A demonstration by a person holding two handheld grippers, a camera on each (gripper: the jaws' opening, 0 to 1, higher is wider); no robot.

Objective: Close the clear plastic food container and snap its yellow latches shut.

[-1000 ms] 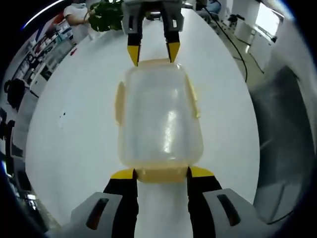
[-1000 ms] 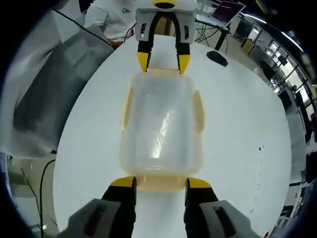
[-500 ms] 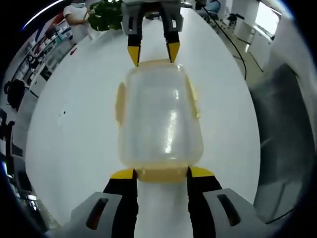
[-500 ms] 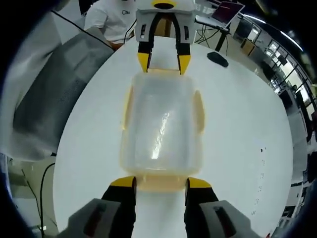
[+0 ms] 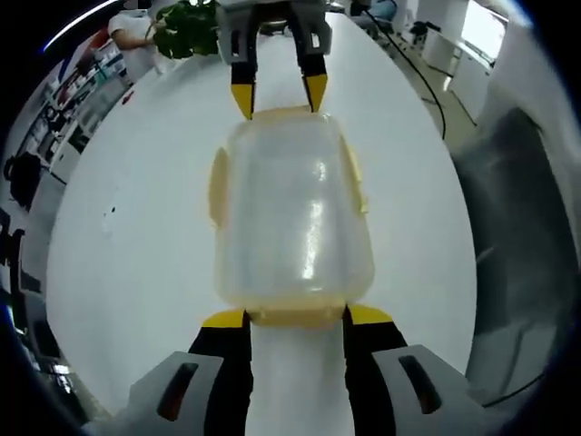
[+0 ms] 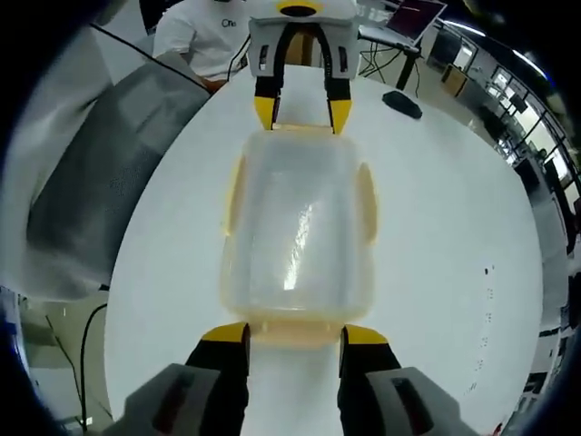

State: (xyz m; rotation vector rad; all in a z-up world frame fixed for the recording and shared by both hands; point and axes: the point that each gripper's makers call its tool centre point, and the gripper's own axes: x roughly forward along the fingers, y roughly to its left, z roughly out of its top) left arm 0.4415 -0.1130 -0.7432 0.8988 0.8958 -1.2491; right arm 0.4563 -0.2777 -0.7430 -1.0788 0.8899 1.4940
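Note:
The clear plastic container point(image 5: 292, 213) lies lid-on on the white round table point(image 5: 136, 227), with pale yellow latches along its sides and ends. My left gripper point(image 5: 296, 318) is open, its yellow-tipped jaws on either side of the near end latch point(image 5: 295, 315). My right gripper point(image 5: 278, 94) stands open at the far end, its tips at the far end latch point(image 5: 281, 113). In the right gripper view the same container point(image 6: 298, 227) sits between my right gripper point(image 6: 295, 334) at the near end latch point(image 6: 295, 331) and my left gripper point(image 6: 302, 111) at the far end.
A grey mesh panel point(image 6: 100, 182) stands beside the table; it also appears as a grey panel point(image 5: 517, 227) in the left gripper view. A person in a white shirt point(image 6: 204, 32) is behind the table. A black mouse point(image 6: 402, 104) lies far off. A green plant point(image 5: 186, 27) stands past the table's edge.
Both views have shifted slightly. The container and the two grippers keep the same places relative to each other.

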